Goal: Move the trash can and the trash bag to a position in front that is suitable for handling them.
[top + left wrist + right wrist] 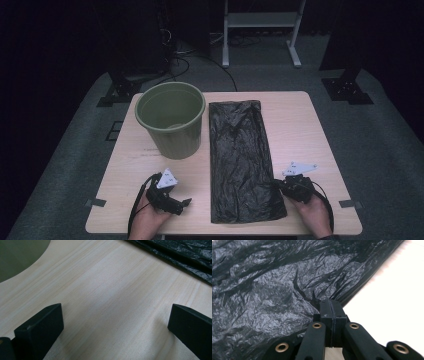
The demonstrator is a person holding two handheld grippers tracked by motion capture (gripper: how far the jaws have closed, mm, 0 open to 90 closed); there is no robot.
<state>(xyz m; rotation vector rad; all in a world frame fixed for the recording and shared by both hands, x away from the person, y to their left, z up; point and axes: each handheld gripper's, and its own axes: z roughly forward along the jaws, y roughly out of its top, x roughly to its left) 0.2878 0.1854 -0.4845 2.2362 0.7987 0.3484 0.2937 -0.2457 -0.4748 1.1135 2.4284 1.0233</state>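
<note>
A black plastic bag [240,155] lies flat down the middle of the wooden table [305,125], and a green bin [171,120] stands upright to its left. At the bag's near right edge, my right gripper [278,184] has its jaws together. In the right gripper view, the closed tips [331,304] pinch the bag [274,290] at its edge, and creases run toward them. My left gripper [183,204] rests near the front edge, left of the bag. Its jaws [115,315] stand wide apart over bare wood, with the bag [180,255] and the bin [17,257] farther off.
Grey carpet surrounds the table, with dark stands behind it and a white frame [260,30] at the back. Bare wood lies right of the bag and in front of the bin.
</note>
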